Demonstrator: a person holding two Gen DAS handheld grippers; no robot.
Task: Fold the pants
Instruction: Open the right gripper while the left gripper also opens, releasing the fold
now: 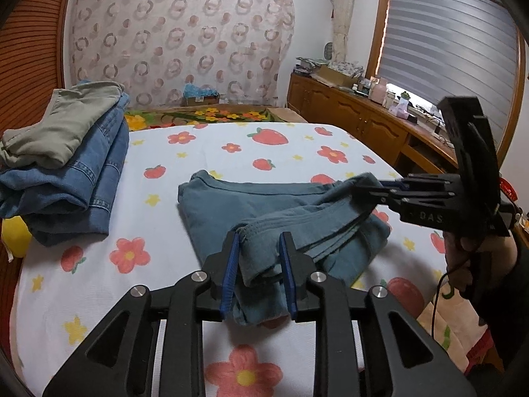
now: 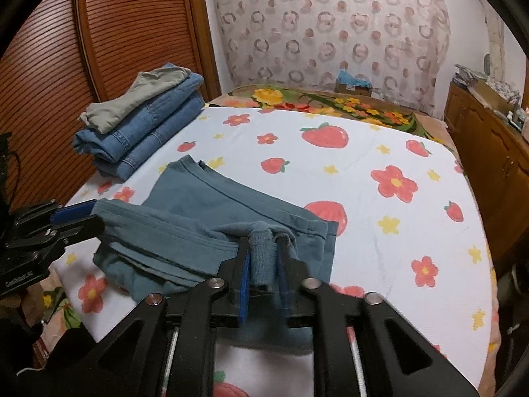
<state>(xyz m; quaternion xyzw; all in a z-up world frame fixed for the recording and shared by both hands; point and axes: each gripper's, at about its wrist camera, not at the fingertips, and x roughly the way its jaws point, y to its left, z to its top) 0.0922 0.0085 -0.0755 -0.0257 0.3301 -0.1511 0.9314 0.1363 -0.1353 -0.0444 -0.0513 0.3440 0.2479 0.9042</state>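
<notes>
Both claws, left claw (image 1: 258,264) and right claw (image 2: 263,271), are clenched on opposite corners of the near edge of soft, limp teal pants (image 1: 251,198) half-folded on the strawberry-print bed (image 1: 297,139), beside stacked folded clothes (image 1: 66,165).

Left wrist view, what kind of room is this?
Most likely a bedroom at home: a bed with a strawberry-and-flower sheet, a stack of folded jeans on it, and a wooden cabinet under a window with blinds.
</notes>
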